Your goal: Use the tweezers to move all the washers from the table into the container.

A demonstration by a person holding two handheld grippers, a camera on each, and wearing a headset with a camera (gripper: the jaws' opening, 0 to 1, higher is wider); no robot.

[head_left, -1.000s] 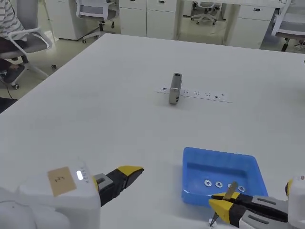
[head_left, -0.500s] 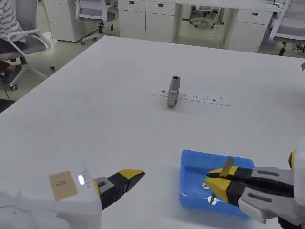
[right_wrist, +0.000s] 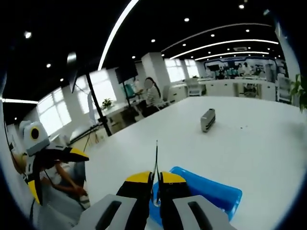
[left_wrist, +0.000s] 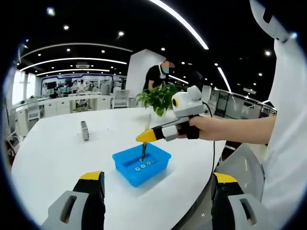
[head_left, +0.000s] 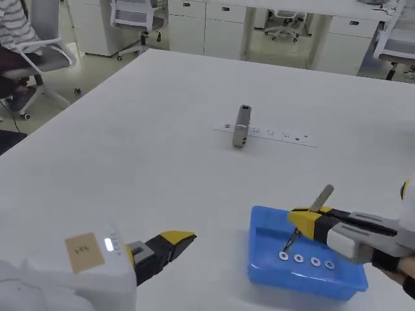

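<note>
A blue container stands near the table's front edge, with several small washers in a row on its floor. My right gripper is shut on slim tweezers that slant down into the container, tips just above the leftmost washer. In the right gripper view the tweezers rise from between the closed yellow jaws of the right gripper over the container. My left gripper hovers left of the container. Its jaws stand wide apart in its own view, left gripper, facing the container.
A grey block stands on a white socket strip mid-table. Office chairs and cabinets line the far side. A person stands behind a plant past the table.
My right gripper has lifted the tweezers from the table in front of the container and carried them over it. One more washer lies in the container. The left gripper stayed put.
</note>
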